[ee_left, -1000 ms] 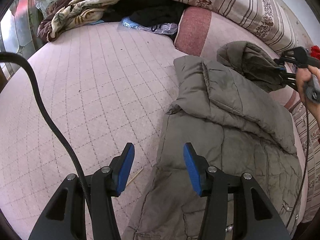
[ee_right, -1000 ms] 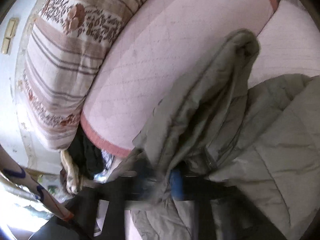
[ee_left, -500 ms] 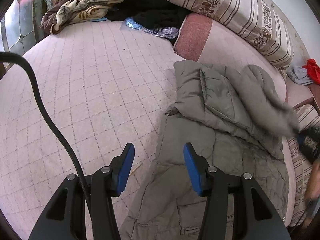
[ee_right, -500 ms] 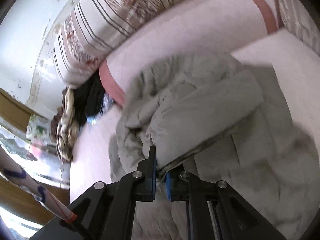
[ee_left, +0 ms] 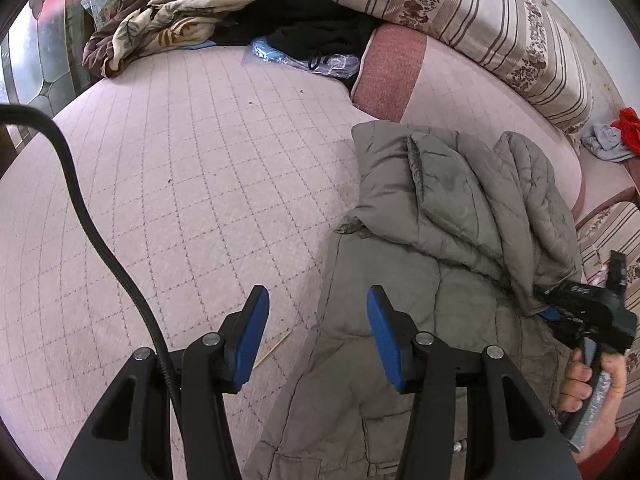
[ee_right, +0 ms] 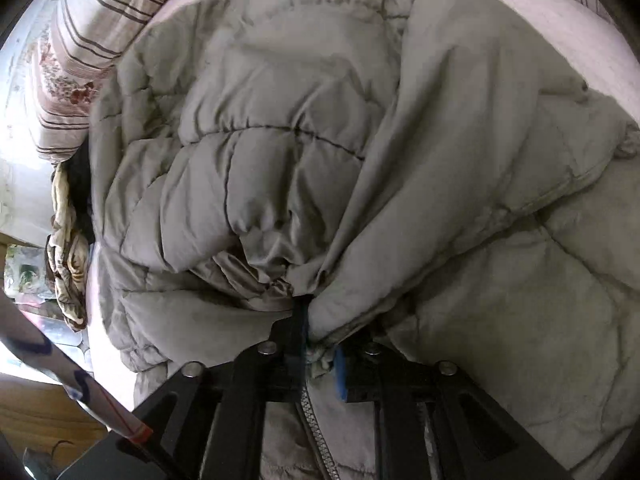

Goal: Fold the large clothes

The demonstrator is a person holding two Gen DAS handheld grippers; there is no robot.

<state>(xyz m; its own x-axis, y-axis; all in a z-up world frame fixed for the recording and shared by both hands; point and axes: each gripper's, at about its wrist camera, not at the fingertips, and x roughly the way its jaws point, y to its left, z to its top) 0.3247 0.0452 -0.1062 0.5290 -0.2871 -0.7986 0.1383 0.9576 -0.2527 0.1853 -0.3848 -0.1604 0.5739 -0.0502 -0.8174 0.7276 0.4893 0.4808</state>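
A grey-olive quilted jacket (ee_left: pixel 424 240) lies on the pink quilted bed (ee_left: pixel 192 168), its upper part folded down over its body. My left gripper (ee_left: pixel 316 336) is open and empty, hovering over the jacket's left edge near the hem. My right gripper (ee_left: pixel 560 308) is shut on the jacket's folded-over cloth at the right side. In the right wrist view the jacket (ee_right: pixel 320 140) fills the frame, and the gripper (ee_right: pixel 320 356) pinches a bunched edge above the zipper (ee_right: pixel 316 436).
A striped floral bolster (ee_left: pixel 460 20) runs along the back right. A patterned blanket (ee_left: pixel 180 28), black clothes (ee_left: pixel 316 28) and a plastic bag (ee_left: pixel 304 58) lie at the far edge. Red and grey cloths (ee_left: pixel 616 136) sit far right. A black cable (ee_left: pixel 80 200) crosses left.
My right gripper has carried the jacket's hood part down and toward me over the body, ending low at the right side. My left gripper has stayed open and almost still.
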